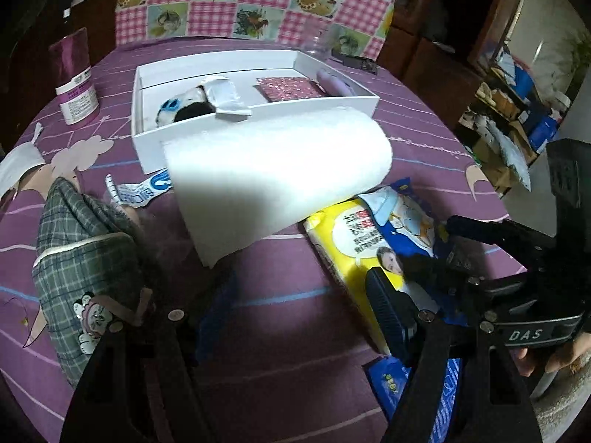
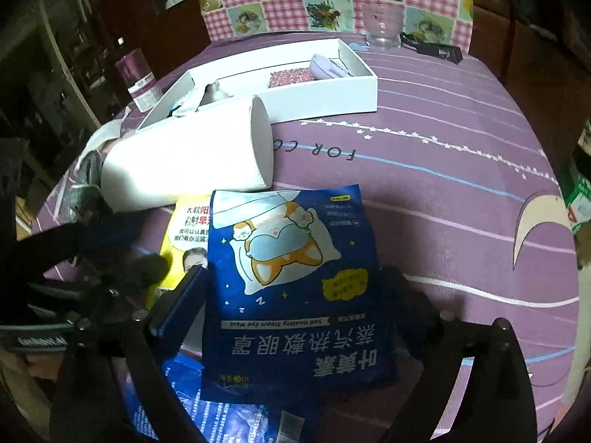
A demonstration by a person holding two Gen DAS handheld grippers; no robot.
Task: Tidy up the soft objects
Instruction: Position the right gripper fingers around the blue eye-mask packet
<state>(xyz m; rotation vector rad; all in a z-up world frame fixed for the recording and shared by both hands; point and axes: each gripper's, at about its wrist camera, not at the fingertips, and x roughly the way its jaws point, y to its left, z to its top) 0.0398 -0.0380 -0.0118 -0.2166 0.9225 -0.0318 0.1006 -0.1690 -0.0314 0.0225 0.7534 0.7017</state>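
A blue steam eye mask packet [image 2: 295, 288] lies flat on the purple tablecloth between the fingers of my right gripper [image 2: 295, 277], which is open; its pads stand just off the packet's edges. The packet partly covers a yellow tissue pack [image 2: 184, 229] [image 1: 351, 247]. A white paper roll [image 1: 277, 162] [image 2: 184, 158] lies on its side against the white box [image 1: 255, 118]. My left gripper [image 1: 299, 295] is open over bare cloth, its right pad [image 1: 384, 302] at the yellow pack. A plaid cloth piece [image 1: 81, 243] sits by its left finger.
The white box [image 2: 332, 96] holds a panda eye mask [image 1: 181, 107], a red patterned square [image 1: 291, 88] and a lilac item [image 2: 325, 66]. A purple canister [image 1: 75, 81], a glass jar [image 2: 382, 26], a small sachet [image 1: 144, 188] and another blue packet [image 2: 221, 417] also lie on the table.
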